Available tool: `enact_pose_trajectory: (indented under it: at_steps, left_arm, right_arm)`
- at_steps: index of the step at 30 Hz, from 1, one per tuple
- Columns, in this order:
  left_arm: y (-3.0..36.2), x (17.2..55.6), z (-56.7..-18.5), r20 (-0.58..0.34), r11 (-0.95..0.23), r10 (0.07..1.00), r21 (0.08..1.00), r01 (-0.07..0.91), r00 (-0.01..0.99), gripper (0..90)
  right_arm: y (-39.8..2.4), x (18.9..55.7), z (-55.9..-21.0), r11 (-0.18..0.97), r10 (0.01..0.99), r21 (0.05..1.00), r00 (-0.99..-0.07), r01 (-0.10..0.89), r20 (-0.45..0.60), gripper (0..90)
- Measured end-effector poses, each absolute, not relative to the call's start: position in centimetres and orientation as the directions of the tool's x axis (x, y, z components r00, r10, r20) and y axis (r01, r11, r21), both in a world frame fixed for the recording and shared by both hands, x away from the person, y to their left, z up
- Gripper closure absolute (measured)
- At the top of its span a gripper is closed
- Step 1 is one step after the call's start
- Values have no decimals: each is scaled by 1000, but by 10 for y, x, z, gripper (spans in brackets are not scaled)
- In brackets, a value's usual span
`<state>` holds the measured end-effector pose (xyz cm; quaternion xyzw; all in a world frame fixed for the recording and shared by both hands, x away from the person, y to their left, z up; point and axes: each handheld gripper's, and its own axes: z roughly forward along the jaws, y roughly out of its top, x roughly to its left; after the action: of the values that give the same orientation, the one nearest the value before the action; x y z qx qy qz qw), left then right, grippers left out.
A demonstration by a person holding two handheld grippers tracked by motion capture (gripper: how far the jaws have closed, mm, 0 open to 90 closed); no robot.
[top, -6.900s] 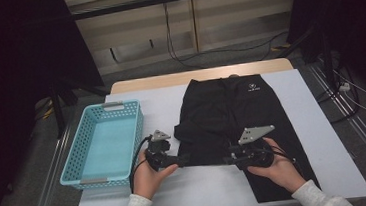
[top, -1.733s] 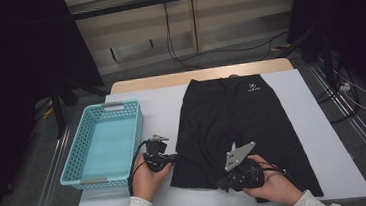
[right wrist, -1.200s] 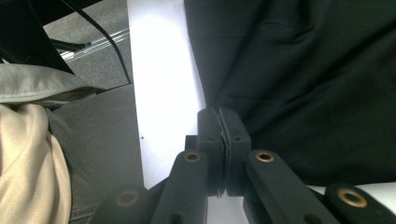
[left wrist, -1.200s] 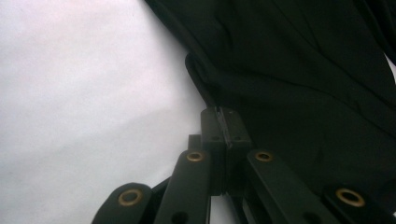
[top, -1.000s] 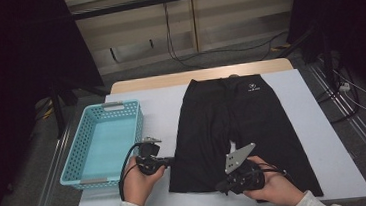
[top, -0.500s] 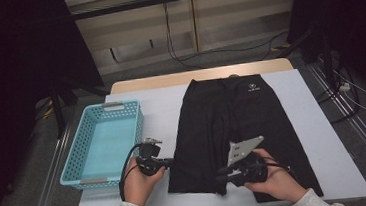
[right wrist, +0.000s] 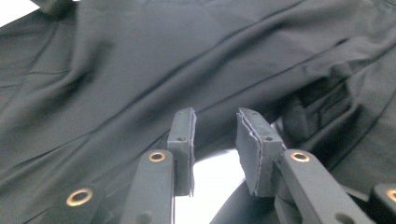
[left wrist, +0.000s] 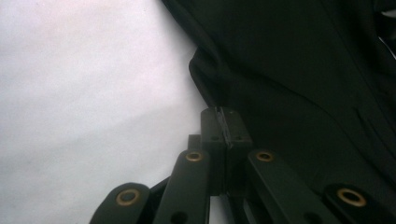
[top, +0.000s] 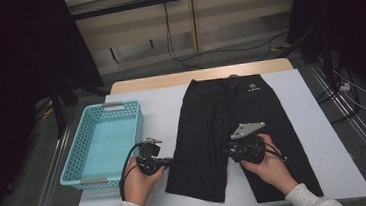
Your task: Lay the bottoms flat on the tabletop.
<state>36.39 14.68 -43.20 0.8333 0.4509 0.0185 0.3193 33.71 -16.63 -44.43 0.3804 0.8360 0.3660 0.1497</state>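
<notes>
Black shorts (top: 232, 118) lie flat on the white table (top: 156, 110), waistband at the far side. My left gripper (top: 168, 160) sits at the outer edge of the shorts' left leg. In the left gripper view it (left wrist: 223, 116) is shut, pinching the fabric edge (left wrist: 303, 70). My right gripper (top: 228, 153) rests over the middle of the shorts, near the gap between the legs. Its jaws have just been opening: the right gripper (right wrist: 215, 126) stands open above creased black cloth (right wrist: 140, 60), with nothing between the pads.
A light blue plastic basket (top: 139, 129) stands at the table's left side, close beside my left hand. The table's front edge is just under both forearms. Bare white table (left wrist: 84, 93) lies between the basket and the shorts and to their right.
My right gripper has moved away from the front edge, farther onto the shorts, and its jaws have opened and let go of the cloth. The left gripper stays put, still pinching.
</notes>
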Motion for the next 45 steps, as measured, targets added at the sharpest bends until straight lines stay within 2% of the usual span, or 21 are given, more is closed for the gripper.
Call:
enact_pose_trajectory:
  at_steps: [5, 7, 12, 23, 31, 33, 36, 38, 41, 42, 45]
  left_arm:
    - [146, 364, -433, -251, -397, 764, 543, 740, 594, 896]
    - [145, 364, -433, -252, -397, 763, 543, 740, 595, 896]
    - [144, 364, -434, -260, -397, 760, 539, 743, 595, 896]
    - [145, 361, -429, -274, -396, 747, 549, 736, 606, 897]
    - [146, 357, -427, -263, -391, 764, 537, 747, 589, 899]
    - [147, 357, -429, -247, -404, 770, 525, 749, 588, 899]
    - [145, 357, -433, -229, -419, 775, 512, 750, 590, 899]
    - [143, 357, -433, -232, -417, 774, 514, 750, 589, 899]
    - [144, 358, -433, -237, -411, 775, 514, 753, 585, 899]
    - [145, 358, -432, -236, -413, 775, 512, 753, 586, 900]
    - [146, 358, -432, -239, -409, 778, 508, 758, 581, 900]
  right_arm:
    - [-165, 344, -452, 456, 761, 693, -649, 558, 22, 677]
    - [-166, 345, -454, 443, 765, 688, -642, 575, 44, 762]
    - [-166, 347, -455, 426, 757, 688, -648, 587, 84, 899]
    - [-185, 338, -447, 441, 742, 651, -659, 618, 123, 900]
    - [-188, 336, -446, 435, 739, 665, -663, 607, 121, 900]
    - [-187, 335, -444, 403, 740, 694, -659, 597, 137, 900]
    - [-181, 335, -439, 308, 750, 735, -630, 604, 203, 765]
    - [-173, 335, -439, 326, 747, 736, -639, 593, 184, 695]
    - [-161, 338, -449, 390, 753, 703, -646, 595, 130, 659]
    - [-159, 340, -453, 398, 755, 690, -643, 605, 127, 665]
    - [-159, 341, -454, 404, 761, 691, -640, 600, 110, 809]
